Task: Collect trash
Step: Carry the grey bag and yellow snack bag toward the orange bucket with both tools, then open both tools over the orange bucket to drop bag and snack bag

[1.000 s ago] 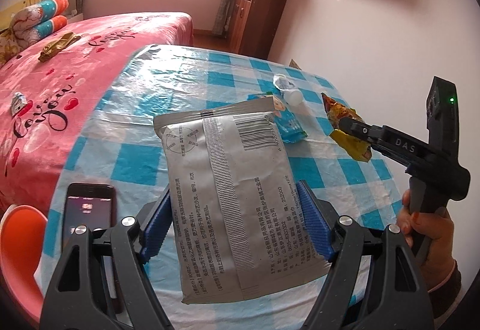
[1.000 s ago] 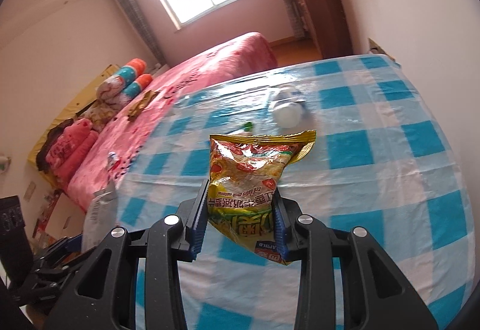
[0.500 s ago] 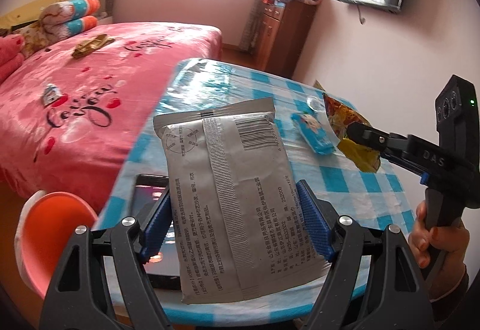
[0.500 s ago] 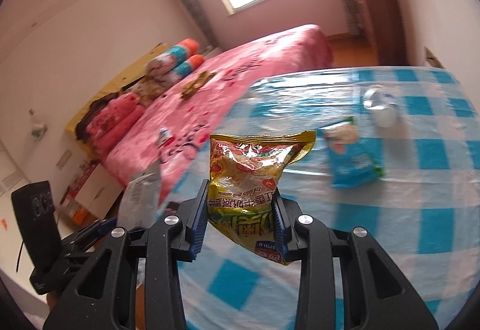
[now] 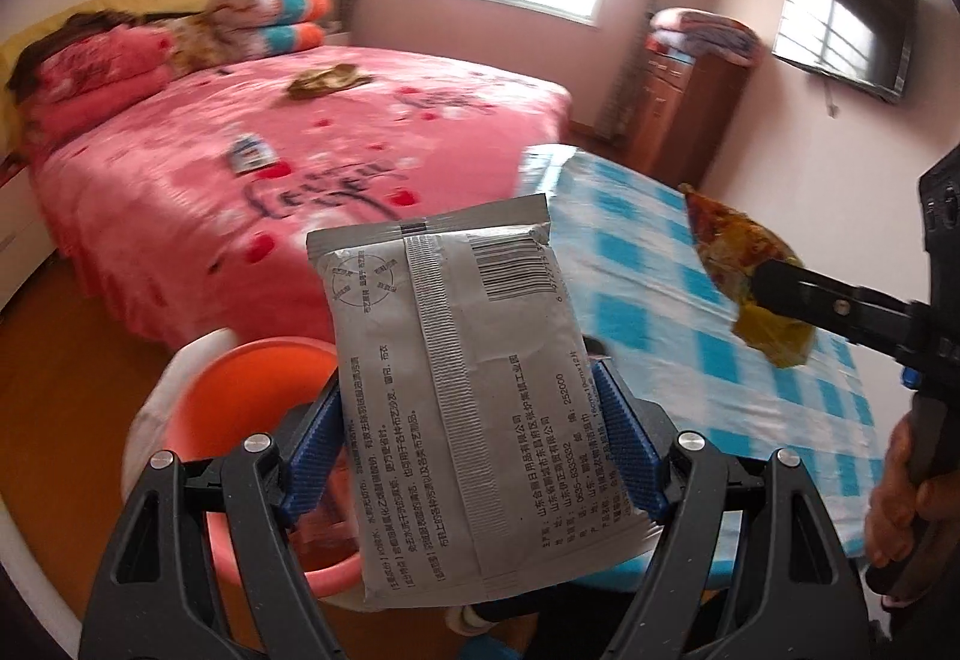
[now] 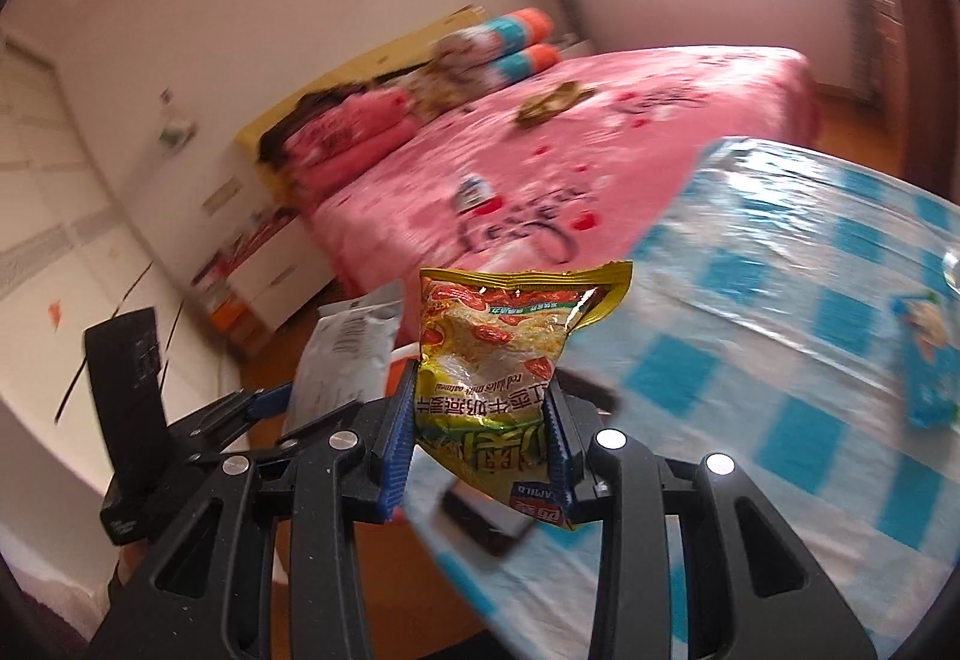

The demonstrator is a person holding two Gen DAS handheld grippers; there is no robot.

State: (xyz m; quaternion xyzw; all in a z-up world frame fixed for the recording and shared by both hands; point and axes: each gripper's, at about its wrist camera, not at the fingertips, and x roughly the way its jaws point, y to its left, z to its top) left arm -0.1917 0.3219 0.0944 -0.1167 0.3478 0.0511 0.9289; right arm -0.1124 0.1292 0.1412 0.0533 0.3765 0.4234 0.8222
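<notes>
Holding two bits of trash at once here, one per hand. Far left in my left wrist view there's the orange plastic basin (image 5: 252, 390) down on the floor, sitting under and just left of my left gripper (image 5: 474, 444). That gripper is tilted downward and its blue pads (image 5: 624, 450) are clamped on both side edges of a grey printed sachet (image 5: 456, 378), which stands upright between them, barcode end up, hanging in the air past the table edge. Behind it is the pink bed (image 5: 300, 168), and off to the right the table with the blue-and-white checked cloth (image 5: 660, 276).

Further right my right gripper (image 6: 483, 438) comes in from the side, also angled down, my hand (image 5: 912, 486) wrapped round its handle. Its jaws are pinched tight on a yellow snack packet (image 6: 504, 360), gripping the lower half so the crimped top sticks up. That packet hangs over the near corner of the table, with a dark phone (image 6: 486, 522) lying on the cloth right below it. On the far right of the cloth lies a blue wrapper (image 6: 930, 360), well apart from both grippers.
</notes>
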